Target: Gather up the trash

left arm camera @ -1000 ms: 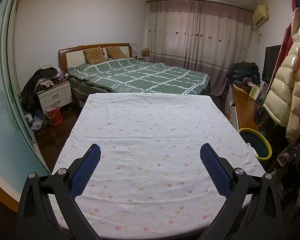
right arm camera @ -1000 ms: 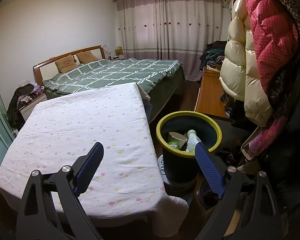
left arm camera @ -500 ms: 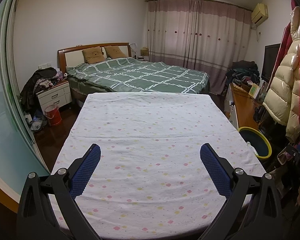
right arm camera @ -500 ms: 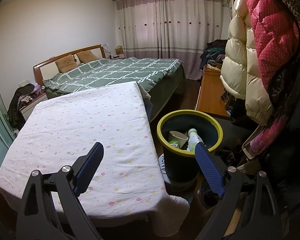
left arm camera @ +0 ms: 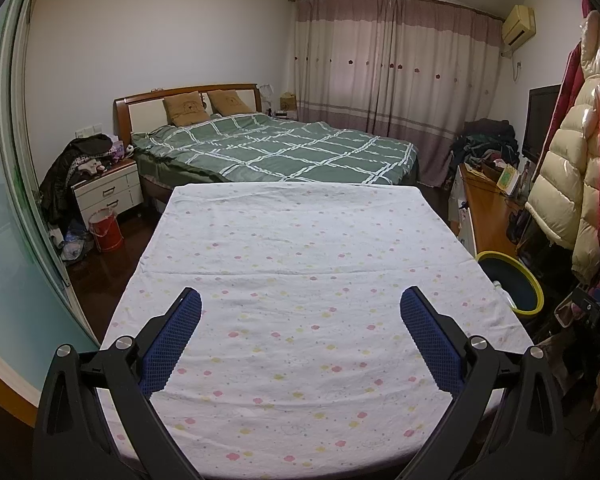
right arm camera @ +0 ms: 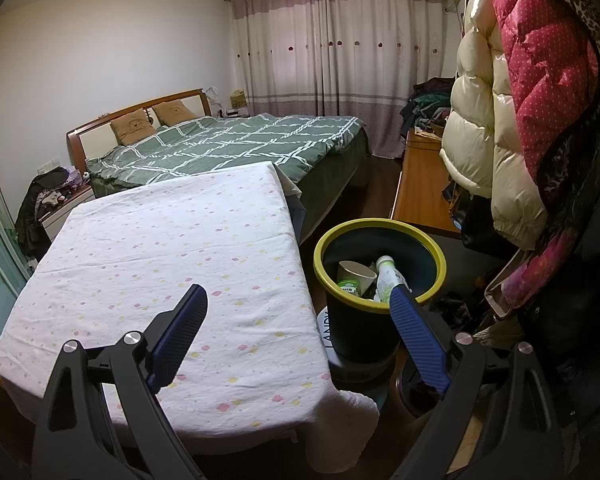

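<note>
A dark bin with a yellow-green rim stands on the floor right of the cloth-covered table. Inside it lie a paper cup, a white and green bottle and a small green-labelled container. My right gripper is open and empty, above the table's right edge and the bin's near side. My left gripper is open and empty above the near half of the table. The bin shows at the table's right edge in the left wrist view.
A bed with a green checked cover stands beyond the table. A white nightstand and red bucket are at the left. A wooden desk and hanging puffer coats crowd the right side.
Both grippers stayed open and empty. The left wrist view drifted slightly, showing a little more of the table; the right view barely shifted.
</note>
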Motion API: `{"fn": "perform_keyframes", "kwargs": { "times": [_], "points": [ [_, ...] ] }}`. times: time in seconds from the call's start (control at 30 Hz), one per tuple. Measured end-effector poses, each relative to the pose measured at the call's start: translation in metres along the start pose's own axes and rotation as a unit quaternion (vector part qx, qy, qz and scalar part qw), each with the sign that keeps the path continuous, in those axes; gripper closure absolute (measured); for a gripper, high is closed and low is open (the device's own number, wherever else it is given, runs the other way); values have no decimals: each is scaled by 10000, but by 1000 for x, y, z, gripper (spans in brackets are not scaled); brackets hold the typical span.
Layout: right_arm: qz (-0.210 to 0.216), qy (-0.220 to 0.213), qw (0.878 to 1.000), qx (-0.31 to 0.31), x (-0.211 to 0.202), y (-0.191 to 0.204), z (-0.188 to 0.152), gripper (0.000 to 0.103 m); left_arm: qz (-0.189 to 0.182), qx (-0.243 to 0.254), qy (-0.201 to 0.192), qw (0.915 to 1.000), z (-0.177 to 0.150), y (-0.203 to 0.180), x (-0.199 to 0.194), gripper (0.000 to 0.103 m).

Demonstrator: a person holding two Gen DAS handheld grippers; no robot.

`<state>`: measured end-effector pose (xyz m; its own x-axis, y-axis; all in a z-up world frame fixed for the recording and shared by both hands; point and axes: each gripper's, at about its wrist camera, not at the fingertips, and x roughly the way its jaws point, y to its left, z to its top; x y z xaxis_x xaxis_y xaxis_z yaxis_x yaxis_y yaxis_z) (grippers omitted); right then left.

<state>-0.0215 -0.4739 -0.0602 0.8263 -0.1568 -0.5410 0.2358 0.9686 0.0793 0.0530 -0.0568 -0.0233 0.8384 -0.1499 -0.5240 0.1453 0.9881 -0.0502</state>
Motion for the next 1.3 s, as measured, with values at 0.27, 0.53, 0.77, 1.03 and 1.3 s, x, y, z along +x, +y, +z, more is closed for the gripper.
{"fn": "perform_keyframes", "kwargs": {
  "times": [0.27, 0.53, 0.77, 1.03, 1.3],
  "points": [
    [5, 7, 10000, 2, 0, 0, -1, 15, -4, -1, 2, 10000, 0, -2, 1, 5],
    [-1, 8, 10000, 6, 0, 0, -1, 15, -7, 1, 3, 10000, 0, -2, 1, 5],
    [1, 6, 10000, 5, 0, 0, -1, 15, -9, 11, 2, 10000, 0, -2, 1, 5],
    [5, 29, 10000, 17, 2, 1, -3, 15, -55, 45, 28, 10000, -3, -7, 6, 5],
    [6, 60, 10000, 20, 5, 3, -7, 15, -122, 38, 69, 9999, -3, -7, 10, 5]
  ]
}}
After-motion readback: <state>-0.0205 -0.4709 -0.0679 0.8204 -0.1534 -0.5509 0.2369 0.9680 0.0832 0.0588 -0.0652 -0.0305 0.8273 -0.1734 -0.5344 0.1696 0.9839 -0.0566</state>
